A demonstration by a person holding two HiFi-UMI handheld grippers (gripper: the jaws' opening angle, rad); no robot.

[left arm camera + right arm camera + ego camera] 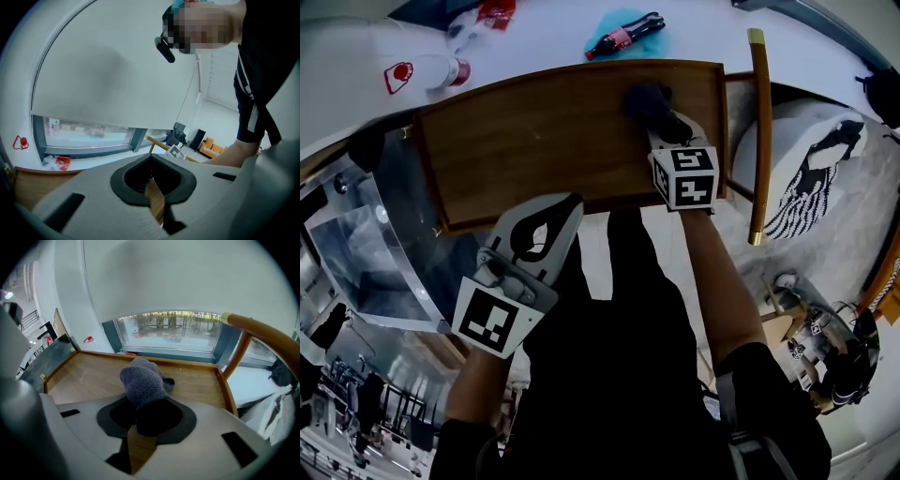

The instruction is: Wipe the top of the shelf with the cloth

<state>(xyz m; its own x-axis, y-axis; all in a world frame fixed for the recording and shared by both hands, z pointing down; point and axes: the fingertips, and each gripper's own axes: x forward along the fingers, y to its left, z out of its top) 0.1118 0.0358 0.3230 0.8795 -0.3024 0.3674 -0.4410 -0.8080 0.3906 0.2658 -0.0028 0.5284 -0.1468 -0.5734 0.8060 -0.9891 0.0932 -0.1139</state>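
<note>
The shelf top [534, 141] is a brown wooden board with a low raised rim, seen from above in the head view. My right gripper [664, 120] is over its far right corner, shut on a dark grey woolly cloth [648, 99] that rests on the wood. In the right gripper view the cloth [143, 379] bulges out of the right gripper [145, 404] onto the shelf top [89, 376]. My left gripper [551, 223] hovers at the shelf's near edge, jaws shut and holding nothing. In the left gripper view the left gripper [152, 177] points up at a window wall.
Behind the shelf, a cola bottle [624, 35] lies on a teal item and a white container [427, 72] sits on the sill. A wooden chair rail [759, 131] runs along the shelf's right side. A dark glass surface [366, 234] lies to the left.
</note>
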